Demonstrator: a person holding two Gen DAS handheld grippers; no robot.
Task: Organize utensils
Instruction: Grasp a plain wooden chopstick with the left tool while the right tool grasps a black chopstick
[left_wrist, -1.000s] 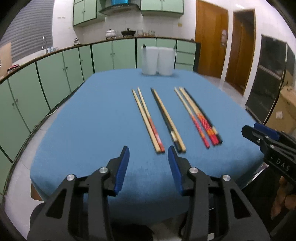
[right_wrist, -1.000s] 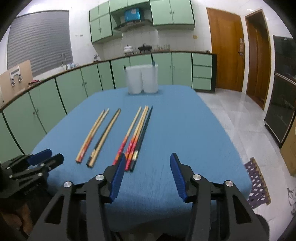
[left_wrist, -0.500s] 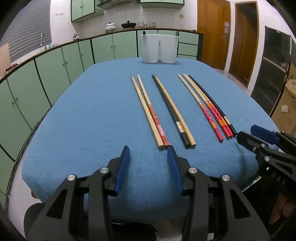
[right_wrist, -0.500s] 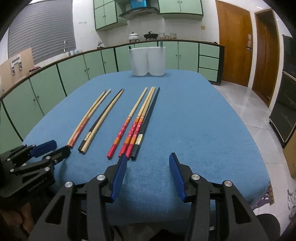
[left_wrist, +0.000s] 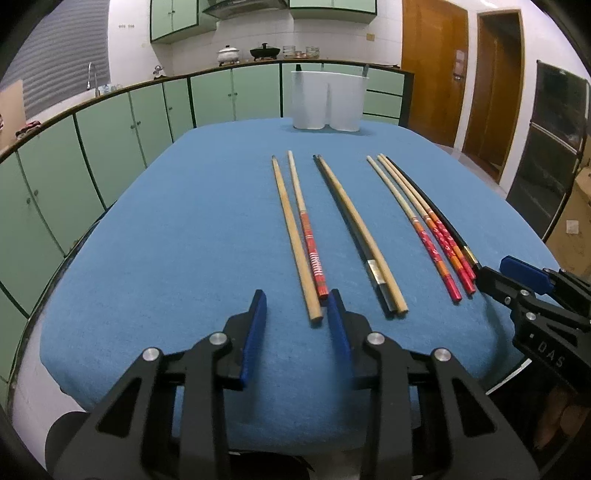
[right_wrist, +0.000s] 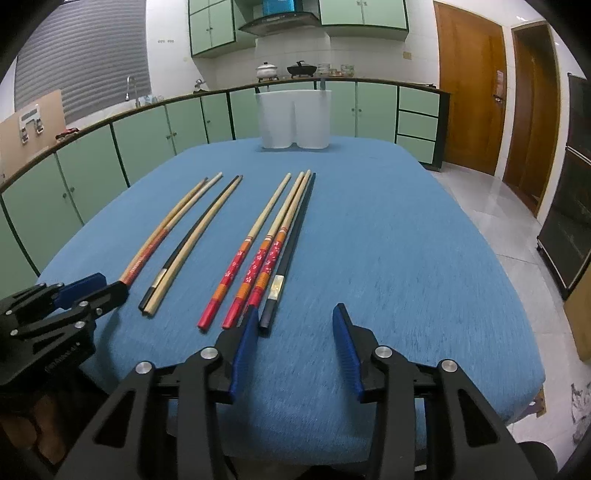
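Several chopsticks lie lengthwise on the blue table (left_wrist: 184, 240): a plain wooden one (left_wrist: 291, 236) beside a red-printed one (left_wrist: 309, 236), a black and wooden pair (left_wrist: 354, 229), and red-orange ones (right_wrist: 255, 262) next to a black chopstick (right_wrist: 290, 243). My left gripper (left_wrist: 296, 299) hovers at the near ends of the plain and red-printed sticks, its jaws closing; the plain stick's end shows between the fingers, untouched. My right gripper (right_wrist: 295, 312) is at the near ends of the red-orange and black sticks, jaws closing, and the black stick's end lies just inside its left finger.
A white two-compartment holder (left_wrist: 327, 99) stands at the table's far edge, also seen as the holder (right_wrist: 293, 118). Green cabinets ring the room on the left and back. Wooden doors are at the right. Bare blue cloth (right_wrist: 406, 258) lies right of the chopsticks.
Both grippers have come forward and lower, up to the near ends of the chopsticks. The jaws of each have narrowed. The chopsticks lie as before.
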